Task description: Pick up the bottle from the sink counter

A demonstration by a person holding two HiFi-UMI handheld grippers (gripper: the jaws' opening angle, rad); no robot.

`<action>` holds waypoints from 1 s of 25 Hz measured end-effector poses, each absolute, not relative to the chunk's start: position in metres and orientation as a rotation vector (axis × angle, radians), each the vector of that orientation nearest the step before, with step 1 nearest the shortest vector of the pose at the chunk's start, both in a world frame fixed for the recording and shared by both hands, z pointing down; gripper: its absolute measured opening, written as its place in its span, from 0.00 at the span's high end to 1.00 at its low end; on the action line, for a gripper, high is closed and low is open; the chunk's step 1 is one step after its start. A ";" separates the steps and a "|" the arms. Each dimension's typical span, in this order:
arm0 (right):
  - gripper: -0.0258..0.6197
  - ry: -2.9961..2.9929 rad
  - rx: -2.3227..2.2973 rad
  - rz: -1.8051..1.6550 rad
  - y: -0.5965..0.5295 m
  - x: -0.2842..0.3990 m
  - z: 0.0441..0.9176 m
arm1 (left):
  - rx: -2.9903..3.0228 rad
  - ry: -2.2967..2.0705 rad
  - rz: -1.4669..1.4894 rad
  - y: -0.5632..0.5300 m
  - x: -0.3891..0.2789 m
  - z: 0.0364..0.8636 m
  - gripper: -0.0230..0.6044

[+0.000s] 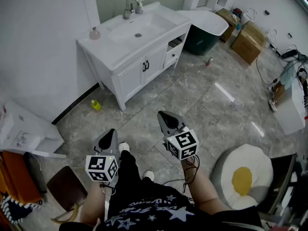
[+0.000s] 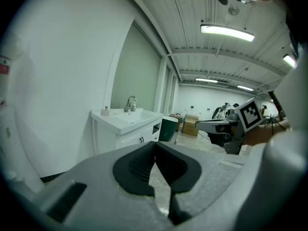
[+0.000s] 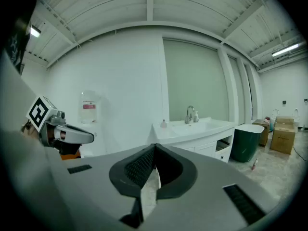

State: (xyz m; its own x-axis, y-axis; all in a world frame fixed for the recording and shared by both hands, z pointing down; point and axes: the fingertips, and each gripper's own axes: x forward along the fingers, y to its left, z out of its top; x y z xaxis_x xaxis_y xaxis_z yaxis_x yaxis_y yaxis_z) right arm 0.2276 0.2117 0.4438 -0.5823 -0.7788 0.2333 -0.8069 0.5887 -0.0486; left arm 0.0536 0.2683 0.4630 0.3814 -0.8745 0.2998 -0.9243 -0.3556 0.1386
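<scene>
The small pale pink bottle with a rounded cap [image 1: 95, 33] stood upright at the left back corner of the white sink counter [image 1: 126, 48], close to the wall. It was well apart from both tongs and too small for any label to be read. The chrome tap [image 1: 129, 6] and a small white pump dispenser [image 1: 139, 6] stood along the counter's back edge behind the basin.

The left tongs [image 1: 111, 132] were shut with nothing between the dark pads, and the right tongs [image 1: 163, 114] were likewise closed and empty. Both were held low over the grey tiled floor [image 1: 202, 105].

The left gripper view showed the bottle [image 2: 105, 111] only as a tiny shape on the counter's end. In the right gripper view it [image 3: 163, 123] was equally faint.
</scene>
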 end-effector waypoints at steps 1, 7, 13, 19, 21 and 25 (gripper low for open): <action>0.96 -2.630 1.331 0.224 0.214 0.228 0.445 | 2.365 -1.585 0.250 0.270 0.054 0.462 0.93; 0.96 -2.610 1.332 0.249 0.228 0.232 0.451 | 2.359 -1.568 0.245 0.284 0.060 0.468 0.93; 0.96 -2.619 1.355 0.231 0.221 0.235 0.447 | 2.375 -1.579 0.226 0.278 0.056 0.461 0.93; 0.96 -2.661 1.355 0.201 0.197 0.218 0.436 | 2.423 -1.579 0.128 0.261 0.040 0.445 0.93; 0.96 -2.651 1.353 0.217 0.185 0.208 0.435 | 2.417 -1.593 0.130 0.248 0.029 0.445 0.93; 0.79 -2.656 1.319 0.250 0.149 0.184 0.435 | 2.392 -1.617 0.138 0.211 0.002 0.449 0.93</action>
